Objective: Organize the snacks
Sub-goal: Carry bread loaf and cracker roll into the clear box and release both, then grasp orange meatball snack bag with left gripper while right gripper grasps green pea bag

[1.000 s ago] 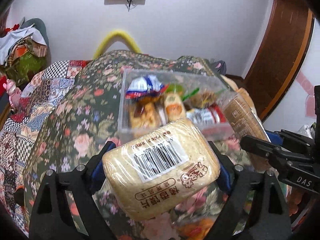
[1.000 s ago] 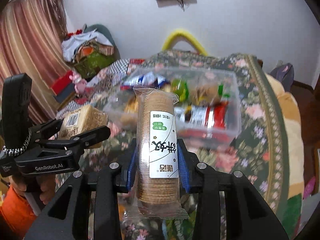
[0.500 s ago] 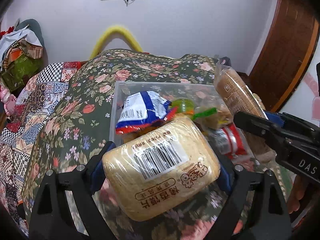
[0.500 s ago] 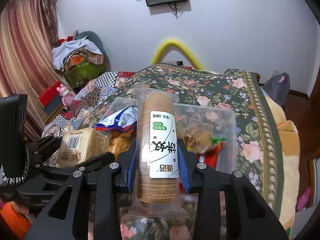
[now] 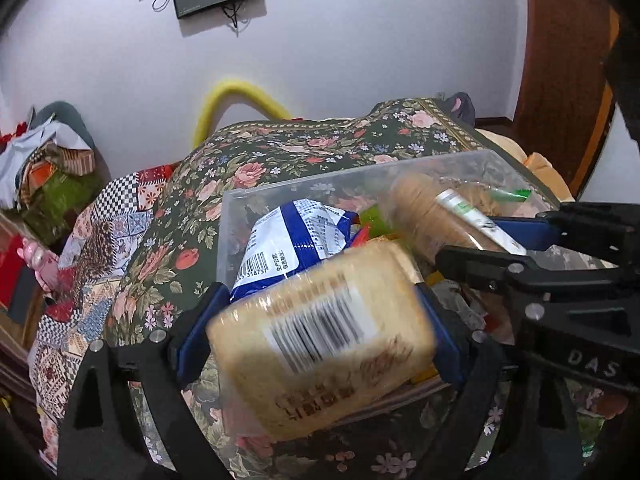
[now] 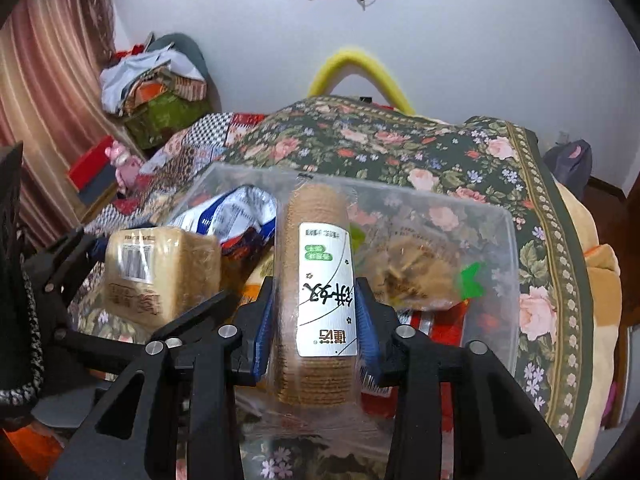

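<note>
My left gripper (image 5: 316, 328) is shut on a wrapped block of toast slices (image 5: 320, 332) with a barcode label, held over the near left corner of the clear plastic bin (image 5: 240, 208). My right gripper (image 6: 316, 316) is shut on a tall sleeve of round biscuits (image 6: 316, 280) with a white label, held upright above the bin (image 6: 496, 216). The toast pack (image 6: 160, 272) and the left gripper (image 6: 132, 304) show at the left of the right wrist view. The biscuit sleeve (image 5: 436, 220) and right gripper (image 5: 516, 248) show at the right of the left wrist view.
The bin holds a blue and white snack bag (image 5: 296, 236), a bag of brown snacks (image 6: 416, 264) with a green tie, and red packets (image 6: 436, 324). It sits on a floral bedspread (image 6: 400, 140). A clothes pile (image 6: 156, 80) lies at the far left; a wooden door (image 5: 560, 60) stands right.
Both grippers have moved forward with their packs and now hang over the bin. The bin looks larger and closer. Both grips are unchanged.
</note>
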### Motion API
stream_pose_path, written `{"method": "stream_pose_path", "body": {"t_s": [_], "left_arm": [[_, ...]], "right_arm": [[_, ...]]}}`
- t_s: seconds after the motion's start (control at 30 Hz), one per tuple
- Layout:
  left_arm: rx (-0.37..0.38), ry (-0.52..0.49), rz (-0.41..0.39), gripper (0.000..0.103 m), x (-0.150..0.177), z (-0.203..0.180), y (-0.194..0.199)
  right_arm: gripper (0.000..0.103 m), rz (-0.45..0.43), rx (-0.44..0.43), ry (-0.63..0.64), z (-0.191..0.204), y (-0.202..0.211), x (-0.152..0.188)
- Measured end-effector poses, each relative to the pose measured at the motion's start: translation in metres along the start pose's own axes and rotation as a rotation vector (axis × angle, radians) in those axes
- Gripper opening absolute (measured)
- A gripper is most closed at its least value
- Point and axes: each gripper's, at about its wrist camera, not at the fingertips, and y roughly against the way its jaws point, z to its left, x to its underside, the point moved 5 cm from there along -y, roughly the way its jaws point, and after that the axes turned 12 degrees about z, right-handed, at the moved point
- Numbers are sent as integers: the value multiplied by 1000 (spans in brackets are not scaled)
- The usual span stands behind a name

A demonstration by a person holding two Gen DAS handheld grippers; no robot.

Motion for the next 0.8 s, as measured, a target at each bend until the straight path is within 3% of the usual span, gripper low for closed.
{"method": "stream_pose_path", "body": {"t_s": [0.17, 0.43, 0.6, 0.8], "left_arm": [[55, 38, -1, 91, 0, 5, 11], [94, 52, -48, 91, 10, 4, 68], [167, 58, -42, 91, 39, -8, 106], [237, 48, 43, 91, 94, -38, 121]], "right_arm": [[38, -24, 8, 11, 2, 19, 3], [44, -79, 8, -1, -1, 70, 21], [47, -98, 31, -4, -3, 98, 51], [50, -69, 28, -35, -10, 113, 103]]}}
